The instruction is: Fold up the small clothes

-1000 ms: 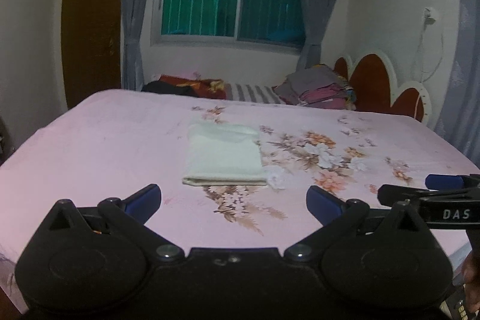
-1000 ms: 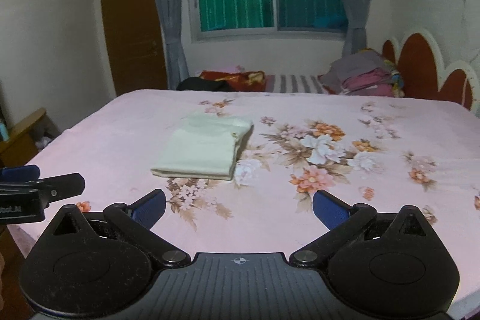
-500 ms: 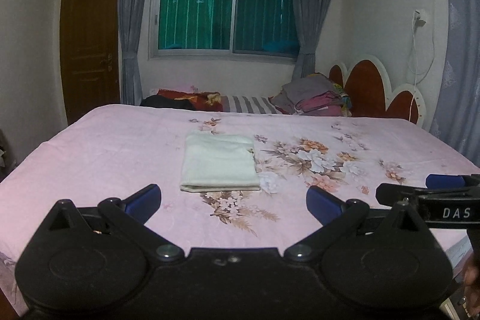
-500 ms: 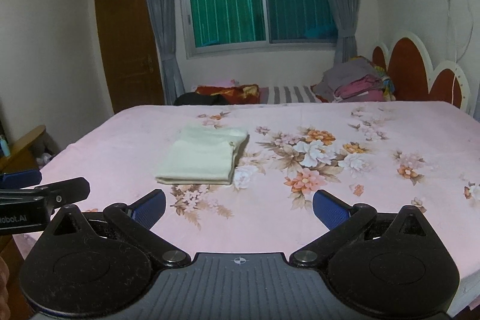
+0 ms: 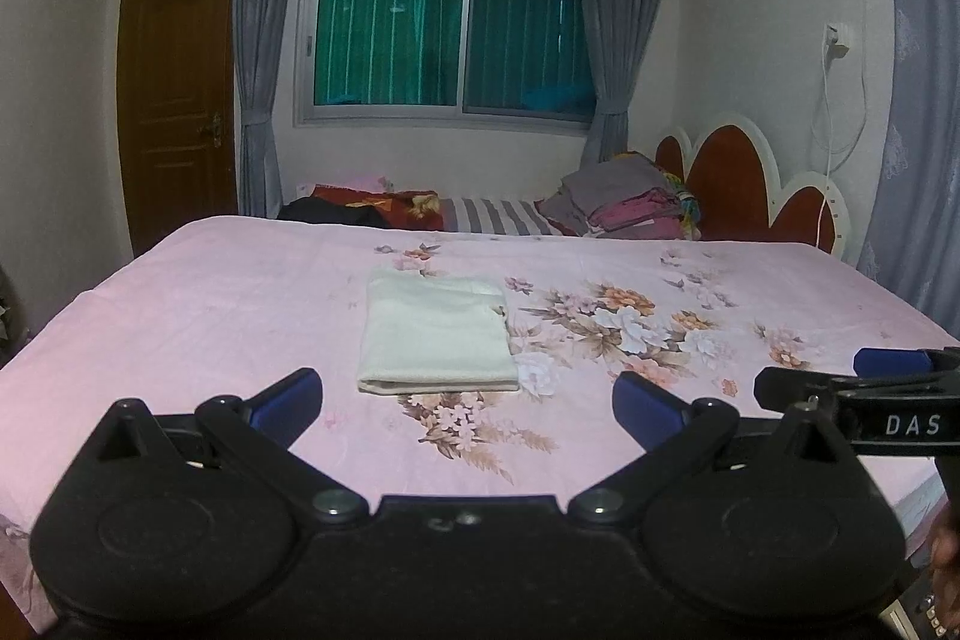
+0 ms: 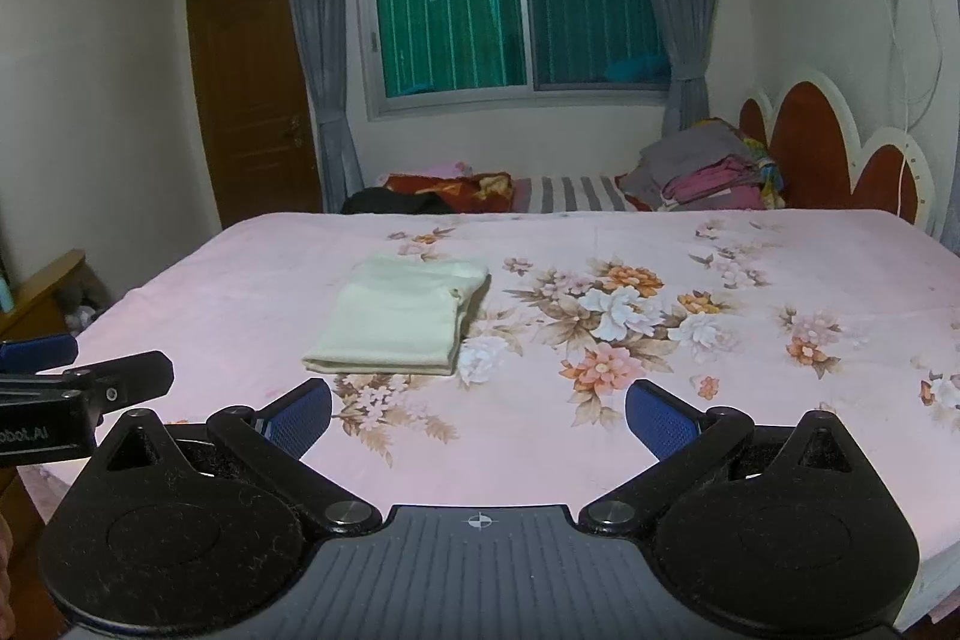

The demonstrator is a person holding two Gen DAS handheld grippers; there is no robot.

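A cream garment (image 5: pixel 438 334), folded into a neat rectangle, lies flat on the pink flowered bed sheet (image 5: pixel 180 316); it also shows in the right wrist view (image 6: pixel 399 319). My left gripper (image 5: pixel 467 400) is open and empty, held back over the bed's near edge, apart from the garment. My right gripper (image 6: pixel 478 415) is open and empty too, at the near edge, to the right of the garment. Each gripper's tip shows at the side of the other's view.
A pile of folded clothes (image 5: pixel 624 205) and dark and red fabrics (image 5: pixel 372 208) lie beyond the bed's far edge. A red scalloped headboard (image 5: pixel 744 184) is at the right. A wooden door (image 5: pixel 180 100) and a window are behind.
Both grippers have tilted up and drawn back from the bed, so the garment sits farther off and lower in view. The garment has not moved. The jaws stay open.
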